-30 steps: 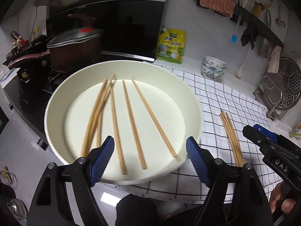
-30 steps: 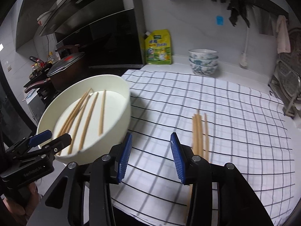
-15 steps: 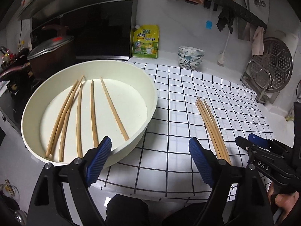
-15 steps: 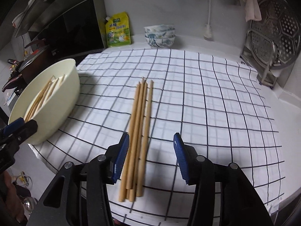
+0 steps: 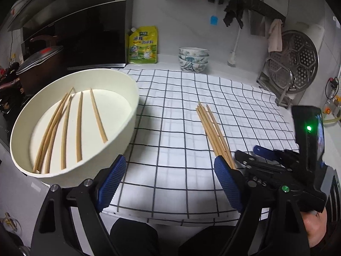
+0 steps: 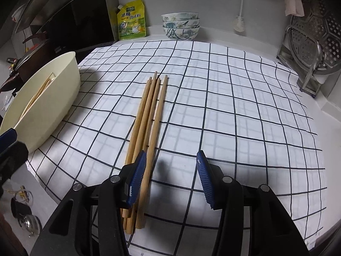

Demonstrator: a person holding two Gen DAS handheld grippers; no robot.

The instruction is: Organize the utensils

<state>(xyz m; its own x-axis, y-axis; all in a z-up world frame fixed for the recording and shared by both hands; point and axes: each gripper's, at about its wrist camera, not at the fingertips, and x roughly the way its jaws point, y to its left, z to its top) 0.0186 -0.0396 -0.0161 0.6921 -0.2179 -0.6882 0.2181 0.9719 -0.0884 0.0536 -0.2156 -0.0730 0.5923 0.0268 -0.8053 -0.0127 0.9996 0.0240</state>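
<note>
Several wooden chopsticks lie in a bundle on the checked cloth; they also show in the right wrist view. More chopsticks lie inside a cream basin at the left, also seen in the right wrist view. My left gripper is open and empty, low over the cloth's front edge between basin and bundle. My right gripper is open and empty just above the bundle's near ends, its left pad over them. It also shows in the left wrist view.
A yellow pouch and stacked patterned bowls stand at the back wall. A steamer rack stands at the right. A covered pot sits on the stove left of the basin. The counter edge runs close in front.
Both grippers have swung right, away from the basin and toward the chopstick bundle on the cloth. The right gripper has come down close over the bundle's near ends. Both stayed open.
</note>
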